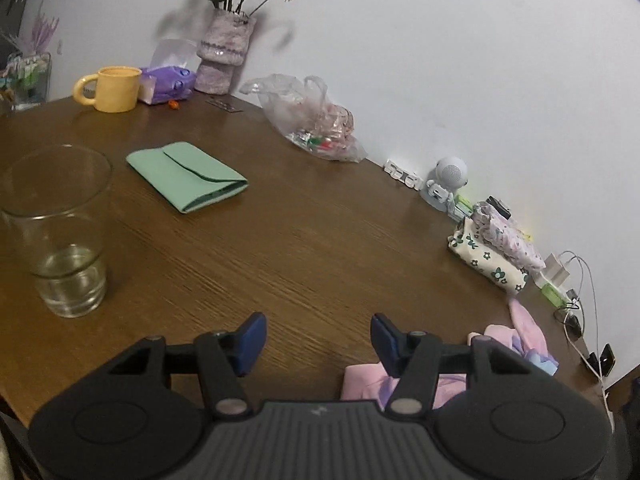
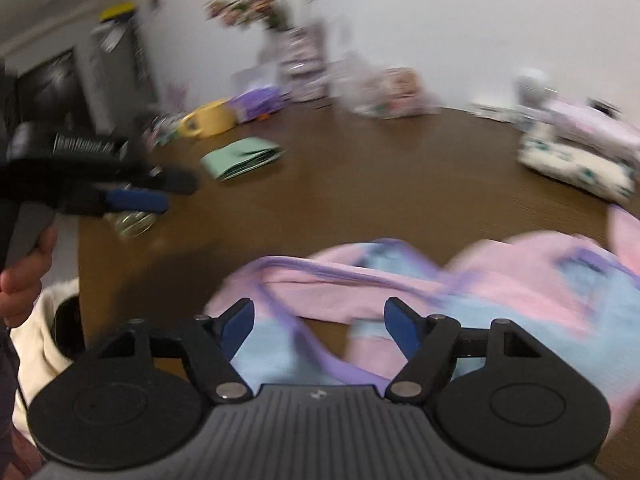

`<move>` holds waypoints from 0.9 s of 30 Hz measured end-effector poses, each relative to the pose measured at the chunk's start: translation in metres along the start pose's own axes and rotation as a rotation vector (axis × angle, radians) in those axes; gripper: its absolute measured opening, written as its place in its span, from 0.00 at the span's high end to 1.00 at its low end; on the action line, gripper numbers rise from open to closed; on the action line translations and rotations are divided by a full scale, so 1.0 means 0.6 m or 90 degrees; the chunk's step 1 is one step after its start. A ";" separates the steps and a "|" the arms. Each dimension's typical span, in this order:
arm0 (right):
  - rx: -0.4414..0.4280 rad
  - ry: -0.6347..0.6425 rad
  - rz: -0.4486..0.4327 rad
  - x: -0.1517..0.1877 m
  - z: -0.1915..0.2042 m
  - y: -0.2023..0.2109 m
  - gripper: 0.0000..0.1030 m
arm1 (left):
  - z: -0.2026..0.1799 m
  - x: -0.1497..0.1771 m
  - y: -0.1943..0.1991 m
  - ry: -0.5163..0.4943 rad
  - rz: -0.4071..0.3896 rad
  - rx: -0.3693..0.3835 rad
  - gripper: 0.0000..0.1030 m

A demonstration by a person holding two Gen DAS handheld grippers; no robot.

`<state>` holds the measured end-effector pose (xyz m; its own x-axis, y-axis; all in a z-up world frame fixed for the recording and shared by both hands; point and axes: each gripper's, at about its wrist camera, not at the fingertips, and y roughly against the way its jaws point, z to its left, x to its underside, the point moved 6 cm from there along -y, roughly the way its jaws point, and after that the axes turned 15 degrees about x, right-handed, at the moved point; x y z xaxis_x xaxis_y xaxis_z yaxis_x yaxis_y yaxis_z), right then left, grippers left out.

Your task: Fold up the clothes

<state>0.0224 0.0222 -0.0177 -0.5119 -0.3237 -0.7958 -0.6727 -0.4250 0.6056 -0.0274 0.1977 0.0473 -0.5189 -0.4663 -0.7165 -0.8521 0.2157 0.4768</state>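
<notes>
A pink, blue and purple garment (image 2: pixel 500 292) lies crumpled on the brown wooden table (image 2: pixel 380 184), just ahead of my right gripper (image 2: pixel 318 326). That gripper hovers over its near edge, open, with nothing pinched between the blue pads. In the left wrist view part of the same garment (image 1: pixel 528 340) shows at the lower right, behind the right finger. My left gripper (image 1: pixel 318 338) is open over bare wood with nothing in it. It also appears at the left of the right wrist view as the left gripper (image 2: pixel 136 196), held by a hand (image 2: pixel 24 276). The right wrist view is blurred.
A glass (image 1: pixel 56 228) with a little water stands at the near left. A folded green cloth (image 1: pixel 188 176) lies mid-table. Along the wall are a yellow mug (image 1: pixel 114 88), a flower vase (image 1: pixel 222 52), a plastic bag (image 1: pixel 316 120), a small speaker (image 1: pixel 446 184), folded floral clothes (image 1: pixel 494 252) and chargers with cables (image 1: pixel 568 292).
</notes>
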 end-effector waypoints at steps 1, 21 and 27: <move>-0.006 0.000 0.002 -0.005 0.015 -0.010 0.29 | 0.000 0.001 0.004 -0.001 0.000 0.001 0.46; 0.351 -0.252 0.035 0.163 -0.321 0.256 0.62 | -0.105 0.055 -0.073 -0.088 0.085 0.088 0.43; 0.325 -0.241 -0.046 0.159 -0.314 0.293 0.46 | -0.169 0.090 -0.098 -0.158 0.132 0.132 0.40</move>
<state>-0.0437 -0.2427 0.0130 -0.5467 0.0515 -0.8358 -0.8342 0.0526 0.5489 0.0018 0.0731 0.0321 -0.6607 -0.1787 -0.7291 -0.7098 0.4647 0.5294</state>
